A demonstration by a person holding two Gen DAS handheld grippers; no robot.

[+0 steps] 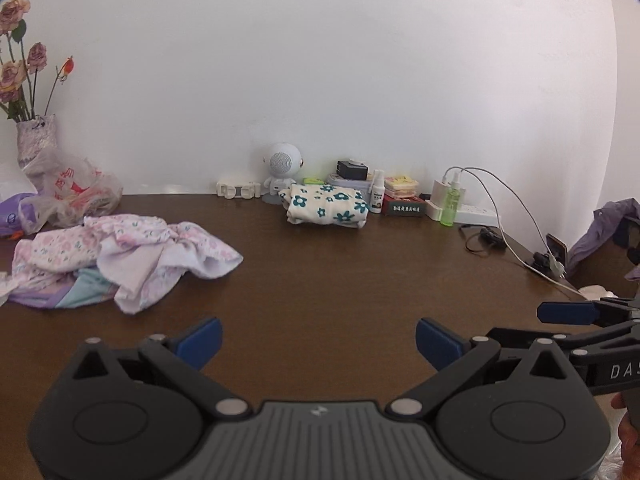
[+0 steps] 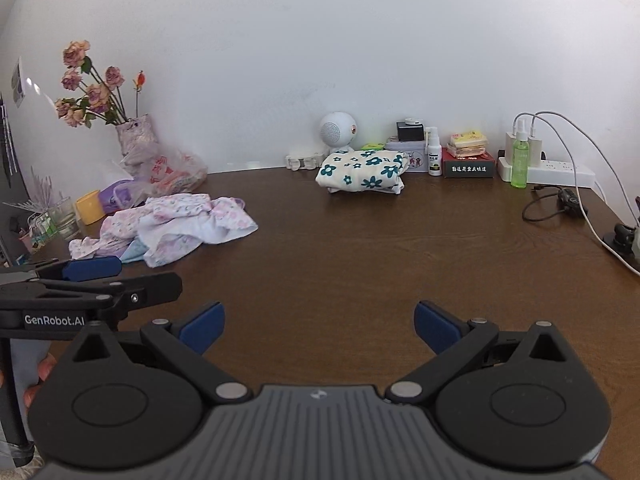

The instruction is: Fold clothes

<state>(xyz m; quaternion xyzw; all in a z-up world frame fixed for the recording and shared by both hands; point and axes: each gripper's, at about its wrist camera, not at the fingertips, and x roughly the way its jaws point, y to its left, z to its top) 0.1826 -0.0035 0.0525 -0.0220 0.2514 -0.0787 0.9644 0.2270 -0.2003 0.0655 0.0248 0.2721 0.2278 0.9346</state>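
1. Folding is being paused between garments, judging by the layout: one cream cloth printed with teal flowers (image 1: 326,205) is lying folded into a neat bundle at the back of the dark brown wooden table (image 1: 340,276), just in front of the small white round-headed robot figure (image 1: 281,168), while a crumpled heap of pale pink and lilac floral clothes (image 1: 120,258) is waiting unfolded on the left side

2. Nothing is being held by the left gripper (image 1: 318,338); its blue-padded jaws are standing wide apart above bare wood, well apart from the heap

3. Nothing is being held by the right gripper (image 2: 319,322) either; its jaws are likewise spread wide over the bare middle of the table

4. A reach to the left is likely being called for next: one garment is to be picked from the tangled heap, pulled free of the others, and spread flat on the bare wood before any fold is made. The layers are overlapping, so a single edge needs to be pinched or several pieces may be dragged along together

5. The back edge of the table is being crowded by a green spray bottle (image 2: 519,160), a white power strip with chargers and cables (image 2: 560,169), small boxes and a crinkled plastic bag (image 2: 168,174)

6. Dried pink roses in a pale vase (image 2: 134,136) are standing at the far left against a plain white wall (image 2: 320,40)
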